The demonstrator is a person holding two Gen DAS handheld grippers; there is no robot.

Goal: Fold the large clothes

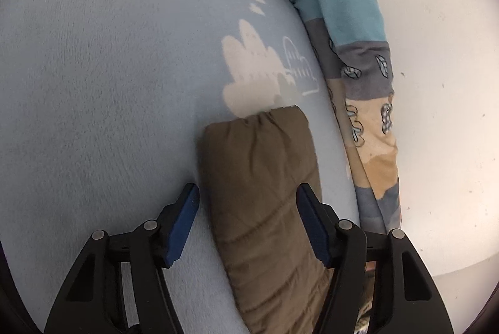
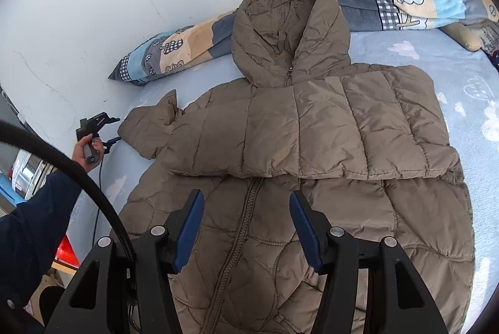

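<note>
On the bed sheet (image 2: 461, 75) lies the jacket (image 2: 312, 128), hem cut off below. Left gripper (image 1: 248, 200) straddles its sleeve (image 1: 262, 178), pad contact unclear; right gripper (image 2: 246, 209) hovers open above the zipper.

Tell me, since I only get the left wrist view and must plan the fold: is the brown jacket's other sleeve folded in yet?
Observer: Yes. The other sleeve already lies folded across the chest of the jacket.
Operator: And the hood?
Observer: The hood lies flat, its top against the patterned quilt.
Operator: Where is the right gripper?
Observer: The right gripper hangs open over the lower front, above the closed zip, holding nothing.
</note>
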